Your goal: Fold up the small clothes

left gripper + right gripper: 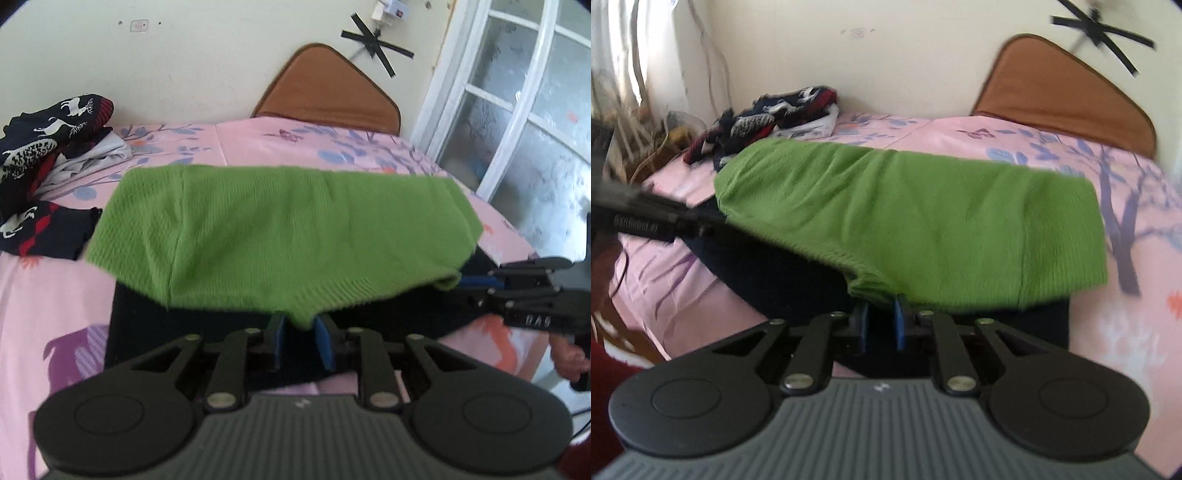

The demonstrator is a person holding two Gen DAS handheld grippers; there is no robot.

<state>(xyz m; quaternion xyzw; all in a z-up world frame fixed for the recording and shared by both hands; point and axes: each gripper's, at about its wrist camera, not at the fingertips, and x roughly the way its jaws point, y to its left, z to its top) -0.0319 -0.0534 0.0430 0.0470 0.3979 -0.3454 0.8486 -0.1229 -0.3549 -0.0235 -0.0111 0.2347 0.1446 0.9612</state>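
While the left tool (301, 334) and right tool (881, 317) each pinch the ribbed near hem of the green knit garment (280, 236), it drapes over a dark cloth (140, 332) on the bed (48, 295); bare pink sheet lies beyond, patterned clothes (44, 147) heaped far left.

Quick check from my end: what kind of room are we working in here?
Most likely a bedroom. The green knit garment is being folded on a bed with a pink floral sheet, a brown headboard-like cushion leans on the wall, and other clothes lie piled nearby.
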